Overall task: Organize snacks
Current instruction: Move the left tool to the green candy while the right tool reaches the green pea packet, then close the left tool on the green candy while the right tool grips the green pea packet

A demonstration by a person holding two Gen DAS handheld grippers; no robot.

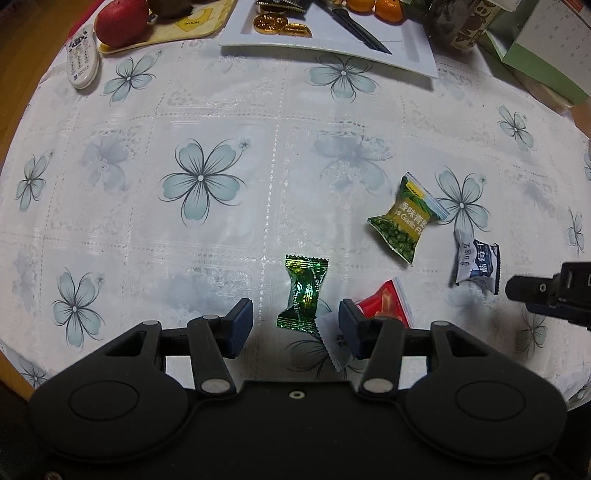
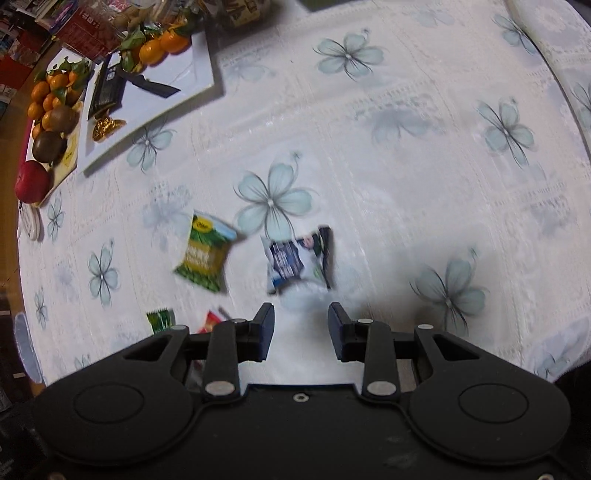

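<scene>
Several snack packets lie on the flowered tablecloth (image 1: 207, 110). My left gripper (image 1: 295, 314) points down, open, and a green foil candy (image 1: 303, 293) lies between its fingers untouched. A red packet (image 1: 388, 306) and a white wrapper (image 1: 332, 339) lie by the right finger. Further right are a green pea packet (image 1: 404, 221) and a blue-and-white packet (image 1: 478, 266). My right gripper (image 2: 301, 317) hovers just short of the blue-and-white packet (image 2: 299, 258), open by a narrow gap with nothing in it. The pea packet (image 2: 207, 254) lies to its left.
A white tray (image 1: 417, 48) at the back holds gold coins (image 1: 275, 24) and a black knife (image 1: 358, 27), with oranges (image 2: 162, 46) behind. An apple (image 1: 120, 22), a remote (image 1: 83, 59) and a green-and-white box (image 1: 546, 48) flank it. The table edge runs along the left.
</scene>
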